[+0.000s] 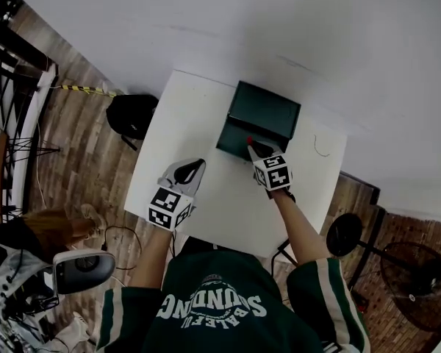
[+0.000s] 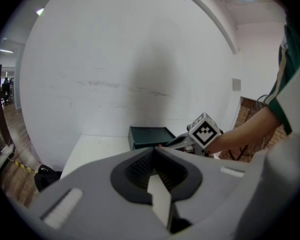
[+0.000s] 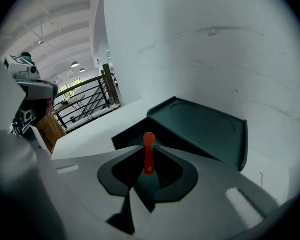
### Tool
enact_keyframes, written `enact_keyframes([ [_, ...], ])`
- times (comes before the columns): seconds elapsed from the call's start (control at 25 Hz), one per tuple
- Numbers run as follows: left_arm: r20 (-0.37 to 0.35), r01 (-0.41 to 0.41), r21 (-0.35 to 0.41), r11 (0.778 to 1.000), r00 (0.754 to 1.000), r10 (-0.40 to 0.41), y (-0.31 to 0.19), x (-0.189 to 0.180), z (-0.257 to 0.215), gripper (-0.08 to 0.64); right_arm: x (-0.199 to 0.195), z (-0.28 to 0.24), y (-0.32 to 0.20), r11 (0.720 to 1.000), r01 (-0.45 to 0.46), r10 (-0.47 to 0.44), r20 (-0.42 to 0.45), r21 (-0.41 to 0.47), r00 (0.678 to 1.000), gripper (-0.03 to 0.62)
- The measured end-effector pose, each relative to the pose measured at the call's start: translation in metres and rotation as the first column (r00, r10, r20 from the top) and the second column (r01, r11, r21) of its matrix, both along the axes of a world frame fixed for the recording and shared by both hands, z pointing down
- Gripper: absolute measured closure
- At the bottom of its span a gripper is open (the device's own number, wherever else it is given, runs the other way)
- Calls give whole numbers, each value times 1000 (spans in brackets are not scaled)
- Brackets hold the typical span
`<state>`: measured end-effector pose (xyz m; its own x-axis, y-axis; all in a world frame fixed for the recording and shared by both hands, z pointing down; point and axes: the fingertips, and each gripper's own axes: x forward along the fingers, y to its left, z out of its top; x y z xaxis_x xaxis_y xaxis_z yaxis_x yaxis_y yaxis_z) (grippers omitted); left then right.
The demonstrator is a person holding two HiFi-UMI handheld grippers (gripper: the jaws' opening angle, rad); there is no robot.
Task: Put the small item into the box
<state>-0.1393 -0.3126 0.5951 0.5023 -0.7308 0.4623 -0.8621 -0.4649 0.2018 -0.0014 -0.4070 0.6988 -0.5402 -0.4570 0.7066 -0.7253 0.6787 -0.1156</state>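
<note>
Left claw: shut on nothing, grey tips touching, hanging low over the near part of the bench. Looks idle and parked clear of the work.

Right claw: pinched on the small red item. It has a slim flat stem and a round head, with a small dot low on the stem. Looks like hard plastic. It stands upright out of the tips, so a release should drop it stem-first.

The item sits right at the front rim of the box. Can't tell whether it's over the opening or just short of it.

The box is dark green, matte, rigid and rectangular. Its lid is tipped back and open, with a shallow round recess in the inner face. Presumably it's open to keep the drop path free.

Bench top is plain, smooth white. White wall is behind, with the box near it.
</note>
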Motion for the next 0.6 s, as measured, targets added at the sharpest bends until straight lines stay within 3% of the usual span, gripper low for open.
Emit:
enact_keyframes([
  [0.4, 7, 108, -18, 994, 994, -108, 18, -37, 5, 508, 1, 55, -17, 987, 3, -31, -169, -160, 985, 535],
  [0.6, 7, 130, -28, 991, 992, -129, 25, -46, 9, 508, -1, 69, -16, 978, 5, -47, -198, -209, 979, 535],
])
